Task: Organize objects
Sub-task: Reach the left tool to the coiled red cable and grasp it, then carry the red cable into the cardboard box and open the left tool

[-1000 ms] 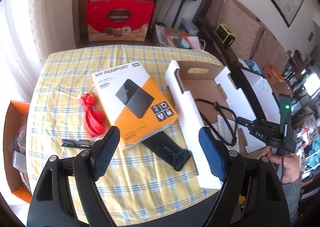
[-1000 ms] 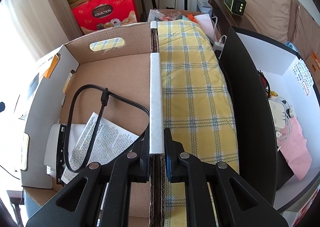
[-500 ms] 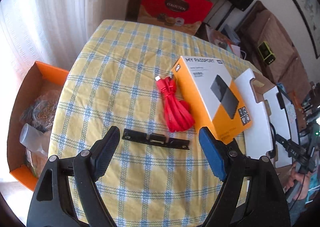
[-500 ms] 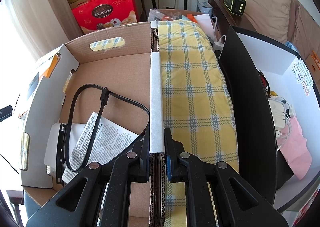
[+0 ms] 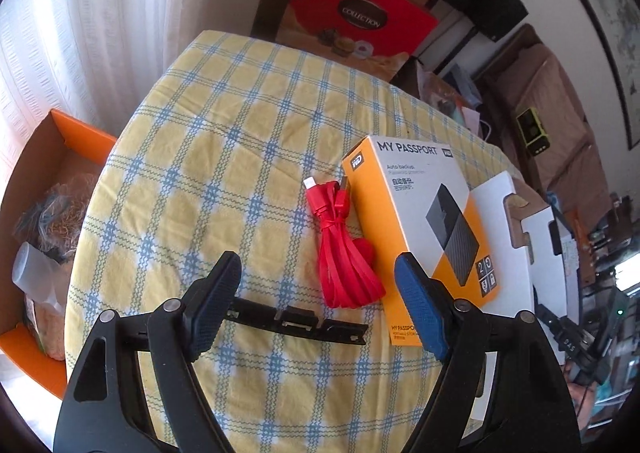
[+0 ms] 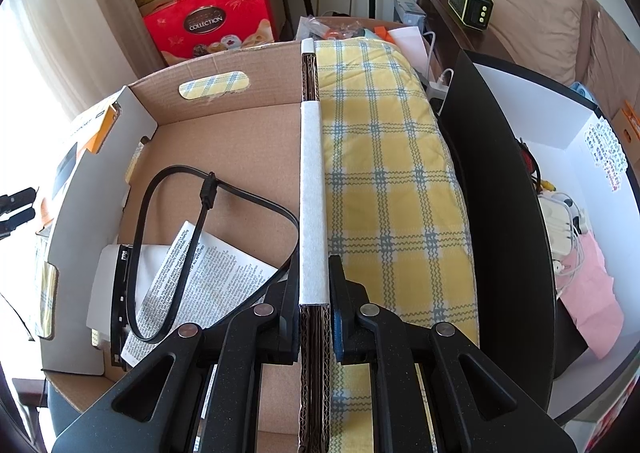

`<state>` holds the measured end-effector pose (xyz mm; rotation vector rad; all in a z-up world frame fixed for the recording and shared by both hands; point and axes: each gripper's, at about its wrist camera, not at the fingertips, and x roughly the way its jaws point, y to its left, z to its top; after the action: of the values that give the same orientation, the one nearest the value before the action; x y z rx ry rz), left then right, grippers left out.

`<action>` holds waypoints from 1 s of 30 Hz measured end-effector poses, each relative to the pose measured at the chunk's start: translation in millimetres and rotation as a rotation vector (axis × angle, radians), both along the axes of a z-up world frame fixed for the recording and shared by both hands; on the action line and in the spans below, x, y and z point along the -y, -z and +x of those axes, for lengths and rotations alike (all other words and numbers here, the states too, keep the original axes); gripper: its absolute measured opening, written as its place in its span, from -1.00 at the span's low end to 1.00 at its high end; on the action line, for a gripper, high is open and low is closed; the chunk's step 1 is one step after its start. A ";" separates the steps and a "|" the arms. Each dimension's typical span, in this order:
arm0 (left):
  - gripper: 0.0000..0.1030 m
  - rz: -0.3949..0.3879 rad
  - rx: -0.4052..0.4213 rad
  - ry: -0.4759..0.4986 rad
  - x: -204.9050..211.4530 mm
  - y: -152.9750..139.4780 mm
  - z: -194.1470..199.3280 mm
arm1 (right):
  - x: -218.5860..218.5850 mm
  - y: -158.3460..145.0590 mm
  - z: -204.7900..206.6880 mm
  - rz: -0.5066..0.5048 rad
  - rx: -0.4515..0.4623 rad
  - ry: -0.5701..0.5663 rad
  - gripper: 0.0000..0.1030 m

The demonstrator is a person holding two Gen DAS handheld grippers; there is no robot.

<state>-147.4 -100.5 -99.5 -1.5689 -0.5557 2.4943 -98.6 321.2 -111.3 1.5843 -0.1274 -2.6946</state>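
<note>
My left gripper [image 5: 316,309] is open and empty above the yellow checked tablecloth [image 5: 224,157]. A black flat bracket [image 5: 296,321] lies between its fingers. A bundled red cable [image 5: 340,249] lies just beyond, beside an orange and white My Passport box [image 5: 420,221]. My right gripper [image 6: 314,293] is shut on the right wall [image 6: 313,193] of an open cardboard box [image 6: 224,141]. Inside the box lie a black cable [image 6: 176,237], a printed leaflet [image 6: 200,277] and a black strip [image 6: 120,293].
An orange bin [image 5: 44,213] with clutter stands left of the table. Red gift boxes [image 5: 360,21] stand behind it. A black and white container [image 6: 532,189] stands right of the table, past a strip of tablecloth [image 6: 384,181]. The cardboard box also shows in the left wrist view [image 5: 516,245].
My left gripper has swung left, away from the cardboard box, and now hovers over the black bracket and red cable. My right gripper has held still on the box wall.
</note>
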 end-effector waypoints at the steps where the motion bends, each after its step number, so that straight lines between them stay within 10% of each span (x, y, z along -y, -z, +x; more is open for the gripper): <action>1: 0.41 0.000 0.002 0.005 -3.3 0.9 -1.8 | 0.0 0.5 0.3 -0.001 0.002 0.000 -0.81; 10: 0.15 -0.019 0.038 0.009 -13.6 14.0 -13.2 | 1.1 1.0 0.5 -0.002 0.004 0.001 -0.80; 17: -0.45 0.000 0.027 0.043 -22.0 14.2 -15.3 | 0.7 0.8 0.0 0.001 0.005 0.001 -0.80; 30: -0.50 0.039 -0.095 0.041 -16.0 -35.3 11.7 | 0.2 1.0 -0.1 0.002 0.005 0.002 -0.80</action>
<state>-135.7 -84.5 -64.2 -1.4251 -0.5490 2.4967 -98.7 320.9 -112.3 1.5922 -0.1262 -2.6929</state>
